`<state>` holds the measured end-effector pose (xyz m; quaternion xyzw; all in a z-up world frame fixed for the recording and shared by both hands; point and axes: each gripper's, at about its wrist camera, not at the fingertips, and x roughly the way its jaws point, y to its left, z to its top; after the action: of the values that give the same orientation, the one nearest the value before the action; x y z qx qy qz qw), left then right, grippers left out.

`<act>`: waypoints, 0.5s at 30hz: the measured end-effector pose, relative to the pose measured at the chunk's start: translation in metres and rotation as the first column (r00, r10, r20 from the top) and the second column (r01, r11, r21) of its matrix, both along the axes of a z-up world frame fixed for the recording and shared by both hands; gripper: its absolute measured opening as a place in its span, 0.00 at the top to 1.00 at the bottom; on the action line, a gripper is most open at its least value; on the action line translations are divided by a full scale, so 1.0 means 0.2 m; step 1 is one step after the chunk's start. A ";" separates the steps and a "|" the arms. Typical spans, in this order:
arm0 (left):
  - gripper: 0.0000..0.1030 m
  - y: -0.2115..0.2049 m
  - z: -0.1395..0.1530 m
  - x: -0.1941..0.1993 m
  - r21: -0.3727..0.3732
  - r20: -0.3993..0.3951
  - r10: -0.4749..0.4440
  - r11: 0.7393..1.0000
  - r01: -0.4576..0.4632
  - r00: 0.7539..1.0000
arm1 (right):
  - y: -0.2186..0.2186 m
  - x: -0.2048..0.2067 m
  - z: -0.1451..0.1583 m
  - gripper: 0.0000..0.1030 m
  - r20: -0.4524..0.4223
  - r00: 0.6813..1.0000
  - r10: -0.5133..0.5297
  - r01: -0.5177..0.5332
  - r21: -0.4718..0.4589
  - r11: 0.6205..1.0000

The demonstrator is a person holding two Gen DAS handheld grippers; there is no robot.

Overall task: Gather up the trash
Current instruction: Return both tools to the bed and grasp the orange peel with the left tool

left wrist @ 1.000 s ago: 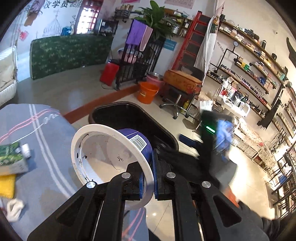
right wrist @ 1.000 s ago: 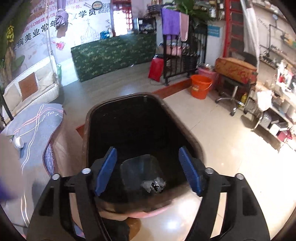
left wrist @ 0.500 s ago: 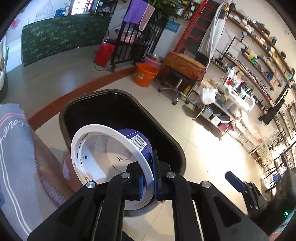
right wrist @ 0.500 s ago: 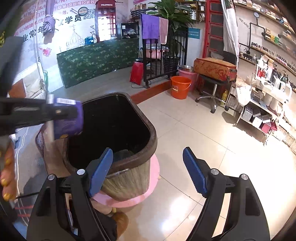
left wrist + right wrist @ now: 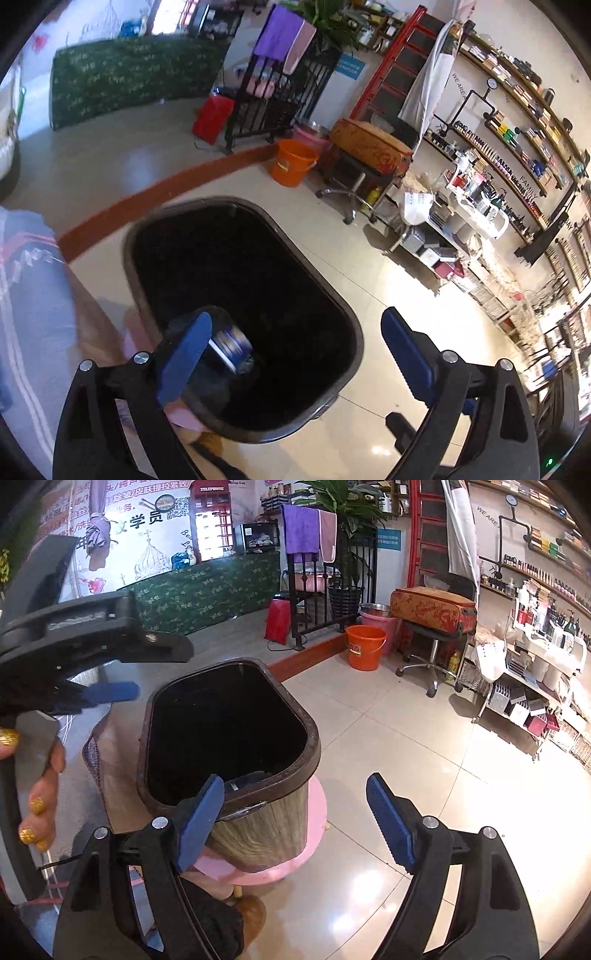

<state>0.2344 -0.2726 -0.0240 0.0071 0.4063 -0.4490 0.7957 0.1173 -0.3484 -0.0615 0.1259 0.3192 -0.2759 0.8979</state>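
A brown-rimmed trash bin [image 5: 343, 325] with a black inside stands on a pink stool; it also shows in the right wrist view [image 5: 258, 834]. A blue and white paper cup [image 5: 231, 345] lies blurred inside the bin. My left gripper [image 5: 291, 347] is open and empty above the bin's near end. My right gripper [image 5: 295, 812] is open and empty to the right of the bin, just off its rim. The left gripper [image 5: 110, 694] shows at the left of the right wrist view, held by a hand.
A grey striped cloth [image 5: 33, 332] covers a surface left of the bin. An orange bucket [image 5: 364, 646], a wheeled stool with a suitcase [image 5: 432, 609] and a black railing [image 5: 328, 590] stand behind. Shelves [image 5: 535, 590] line the right wall. Tiled floor [image 5: 443, 775] lies right.
My left gripper opened and let go of the cup, which dropped into the bin. My right gripper drew back and to the right of the bin, still open.
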 end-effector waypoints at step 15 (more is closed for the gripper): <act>0.05 0.45 0.21 -0.18 0.042 0.283 0.154 0.984 -0.172 0.947 | 0.19 0.08 0.05 0.14 0.001 0.998 0.069 -0.069 -0.023 0.997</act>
<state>0.1981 -0.1830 0.0173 0.0630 0.3040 -0.3625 0.8787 0.1336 -0.3106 -0.0514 0.1046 0.3195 -0.2484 0.9085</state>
